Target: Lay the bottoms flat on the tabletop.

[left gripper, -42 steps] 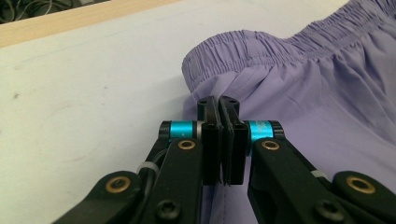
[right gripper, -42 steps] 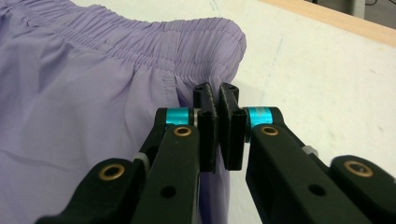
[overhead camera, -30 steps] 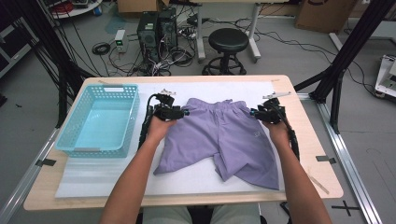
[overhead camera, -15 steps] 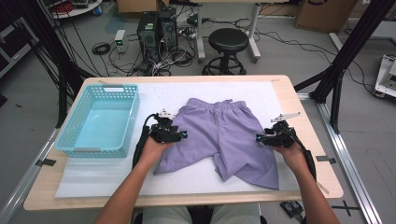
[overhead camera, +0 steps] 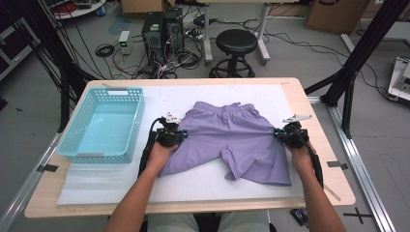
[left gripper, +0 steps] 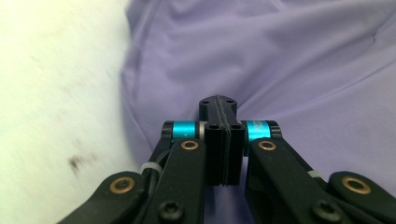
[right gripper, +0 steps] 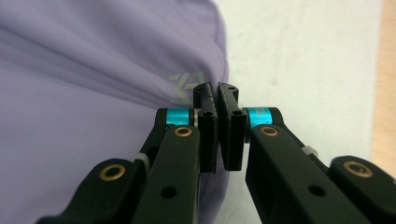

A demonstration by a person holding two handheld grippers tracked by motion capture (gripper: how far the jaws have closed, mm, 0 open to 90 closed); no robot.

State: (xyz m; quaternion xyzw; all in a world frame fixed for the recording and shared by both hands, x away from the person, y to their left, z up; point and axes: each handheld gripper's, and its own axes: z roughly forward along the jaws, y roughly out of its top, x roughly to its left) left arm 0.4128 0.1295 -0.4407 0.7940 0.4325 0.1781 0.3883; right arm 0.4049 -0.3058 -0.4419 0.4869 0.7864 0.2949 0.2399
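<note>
Purple shorts (overhead camera: 232, 140) lie flat on the white mat (overhead camera: 203, 181), waistband at the far side. My left gripper (overhead camera: 183, 136) sits at their left side edge, and its jaws have just closed, pinching the fabric (left gripper: 280, 56) at the tip (left gripper: 218, 100). At the right side edge my right gripper (overhead camera: 278, 134) has also just closed its jaws, and the hem (right gripper: 93, 56) is caught at the tip (right gripper: 216, 88) beside a small grey logo (right gripper: 184, 84). The cloth is drawn to a point at each gripper.
A light blue plastic basket (overhead camera: 77, 153) stands empty on the table's left part, close to my left forearm. The wooden table edge (overhead camera: 333, 193) runs just right of my right hand. Behind the table are a stool (overhead camera: 236, 43) and cables on the floor.
Both hands have moved from the waistband corners toward me along the sides of the shorts and come down. Both pairs of jaws have closed on the fabric.
</note>
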